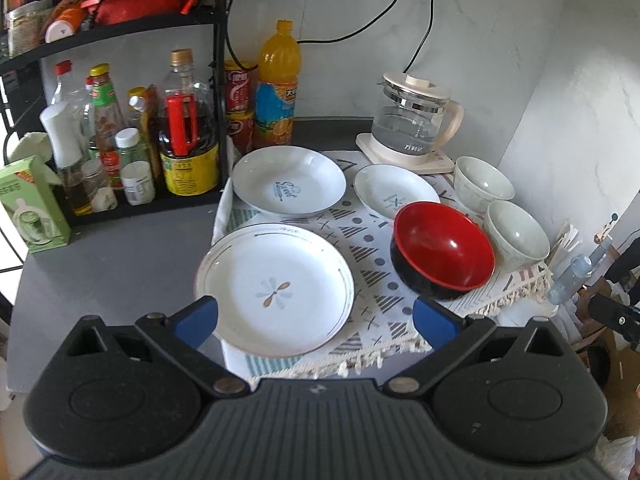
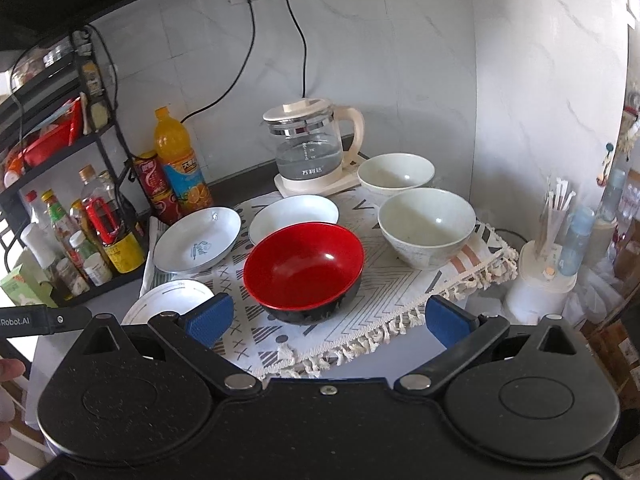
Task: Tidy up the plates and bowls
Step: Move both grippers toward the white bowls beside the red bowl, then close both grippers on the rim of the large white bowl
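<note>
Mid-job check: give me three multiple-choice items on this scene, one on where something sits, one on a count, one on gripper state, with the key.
1. Where does the red bowl stand?
A. on the patterned cloth
B. on the black rack
C. inside a pale bowl

2. How many pale bowls stand on the right side of the cloth?
A. one
B. two
C. four

3. How are the two grippers?
A. both shut on plates
B. left shut, right open
C. both open, holding nothing

Key:
1 A: the bowl rests directly on the cloth, in front of the glass kettle.
2 B: a near pale bowl and a far pale bowl, side by side.
3 C: the left gripper and the right gripper both show blue pads spread wide with nothing between them.
</note>
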A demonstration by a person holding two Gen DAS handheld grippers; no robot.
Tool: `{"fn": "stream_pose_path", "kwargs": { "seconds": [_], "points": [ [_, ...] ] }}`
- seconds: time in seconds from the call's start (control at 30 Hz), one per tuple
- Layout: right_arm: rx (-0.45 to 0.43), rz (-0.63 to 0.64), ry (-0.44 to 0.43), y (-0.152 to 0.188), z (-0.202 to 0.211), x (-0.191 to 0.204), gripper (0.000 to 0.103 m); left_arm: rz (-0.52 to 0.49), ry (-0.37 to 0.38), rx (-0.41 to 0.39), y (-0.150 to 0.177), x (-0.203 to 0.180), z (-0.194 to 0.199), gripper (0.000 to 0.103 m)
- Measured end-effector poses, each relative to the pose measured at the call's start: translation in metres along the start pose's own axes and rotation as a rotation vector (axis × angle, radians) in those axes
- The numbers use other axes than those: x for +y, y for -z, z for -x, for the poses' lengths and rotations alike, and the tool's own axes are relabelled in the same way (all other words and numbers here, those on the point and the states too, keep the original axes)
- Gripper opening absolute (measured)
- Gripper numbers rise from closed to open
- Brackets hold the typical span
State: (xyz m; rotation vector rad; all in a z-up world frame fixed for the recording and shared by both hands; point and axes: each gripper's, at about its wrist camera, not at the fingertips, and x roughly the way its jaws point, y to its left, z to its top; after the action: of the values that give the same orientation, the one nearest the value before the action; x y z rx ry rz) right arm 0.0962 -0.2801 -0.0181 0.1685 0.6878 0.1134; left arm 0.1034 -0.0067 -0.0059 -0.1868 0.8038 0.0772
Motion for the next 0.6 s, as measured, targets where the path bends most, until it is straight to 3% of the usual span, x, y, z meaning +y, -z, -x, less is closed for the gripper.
{"fn": "stream_pose_path", "kwargs": {
  "seconds": [0.6],
  "points": [
    [0.044, -0.041, 0.060, -0.036, -0.068, -0.028, 0.103, -0.034, 0.075, 0.064, -0.052, -0.041, -0.087, 0.101]
  ]
}}
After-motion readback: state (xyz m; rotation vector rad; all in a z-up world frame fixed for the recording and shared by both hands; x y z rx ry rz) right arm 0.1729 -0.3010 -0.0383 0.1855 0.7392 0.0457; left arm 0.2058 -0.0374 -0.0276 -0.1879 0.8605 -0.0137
